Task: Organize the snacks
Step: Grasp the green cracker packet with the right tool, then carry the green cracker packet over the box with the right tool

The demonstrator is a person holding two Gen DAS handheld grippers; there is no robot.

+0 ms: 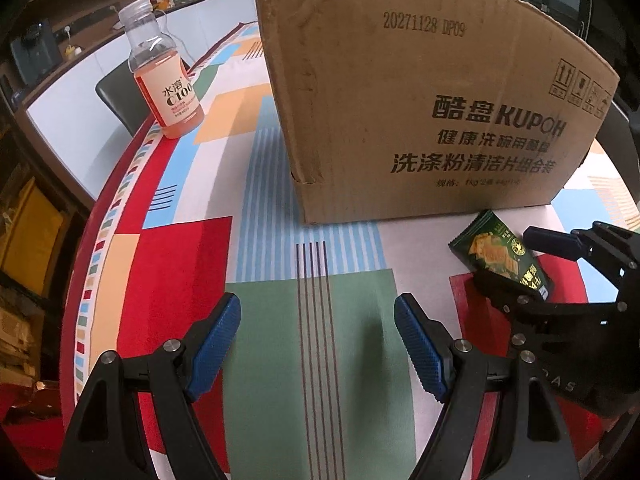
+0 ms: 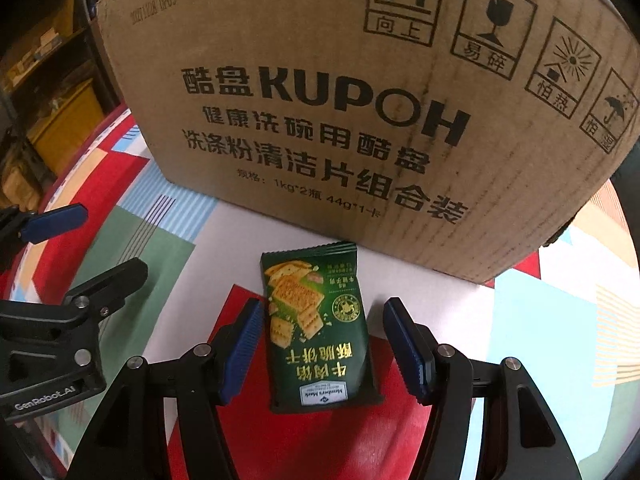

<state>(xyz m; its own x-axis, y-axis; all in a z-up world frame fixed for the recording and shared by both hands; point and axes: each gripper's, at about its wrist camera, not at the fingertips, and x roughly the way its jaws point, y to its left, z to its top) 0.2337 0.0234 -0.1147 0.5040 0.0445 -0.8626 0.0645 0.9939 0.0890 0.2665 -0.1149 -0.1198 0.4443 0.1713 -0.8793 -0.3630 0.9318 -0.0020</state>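
Green snack packet (image 2: 318, 328), a flat pouch printed with crackers, lying face up on the patterned desk (image 2: 532, 320) at lower centre of the right wrist view, just in front of the cardboard box (image 2: 320, 92) that fills the upper frame. The right gripper (image 2: 324, 344) points steeply down with the packet between its blue fingers (image 2: 404, 348); both fingers stand apart from the packet's edges, so nothing is gripped. In the left wrist view the packet (image 1: 496, 252) appears at right of centre, partly covered by the right gripper (image 1: 560, 264). The left gripper (image 1: 318, 344), at lower centre of that view, has its fingers (image 1: 218, 344) spread wide over bare green cloth, empty. A drink bottle (image 1: 162, 76) with orange liquid stands upright at upper left, near the desk's edge and well apart from the box.
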